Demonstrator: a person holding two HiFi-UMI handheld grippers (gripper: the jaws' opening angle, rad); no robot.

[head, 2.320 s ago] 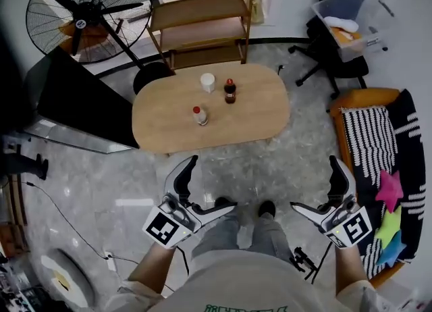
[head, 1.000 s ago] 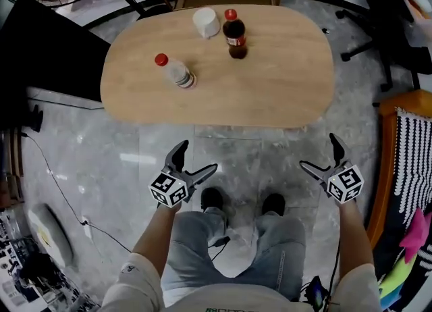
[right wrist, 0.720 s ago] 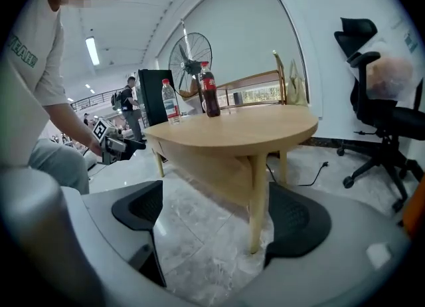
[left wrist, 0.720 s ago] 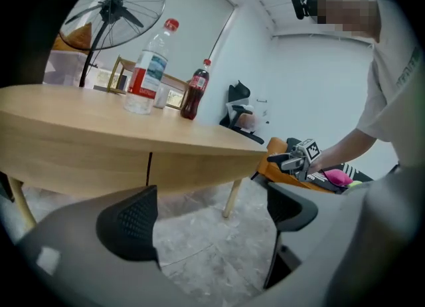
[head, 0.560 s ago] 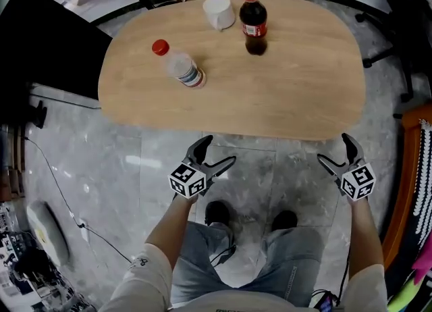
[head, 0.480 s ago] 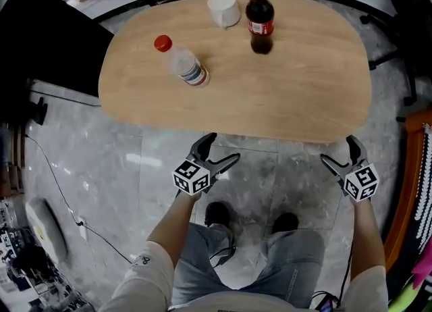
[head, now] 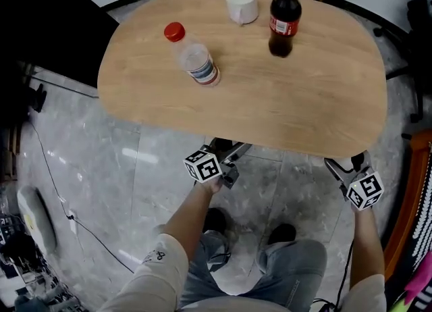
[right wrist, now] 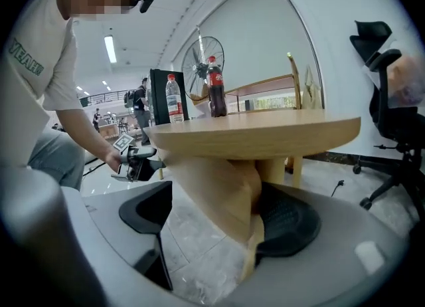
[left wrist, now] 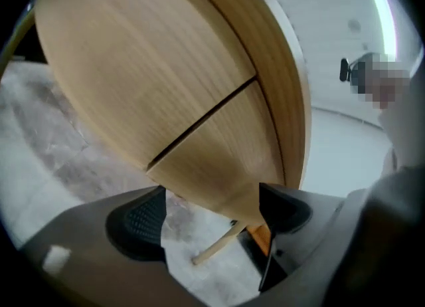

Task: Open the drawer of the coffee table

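The oval wooden coffee table fills the upper part of the head view. My left gripper reaches under its near edge left of centre. My right gripper does the same at the right end. In the left gripper view, the left gripper has the lower corner of the wooden drawer front between its jaws, which have just been closing, and the left pad stands apart from the wood. In the right gripper view, the right gripper straddles a wooden panel under the top, its jaws just closing, with a gap at the left pad.
On the table stand a red-capped water bottle, a white cup and a cola bottle. A black cabinet stands at the left and a cable crosses the floor. An office chair stands right of the table.
Both grippers have dropped and moved forward to the table's near edge, their tips now under the top. Their jaws stand narrower. The table looms larger in the head view.
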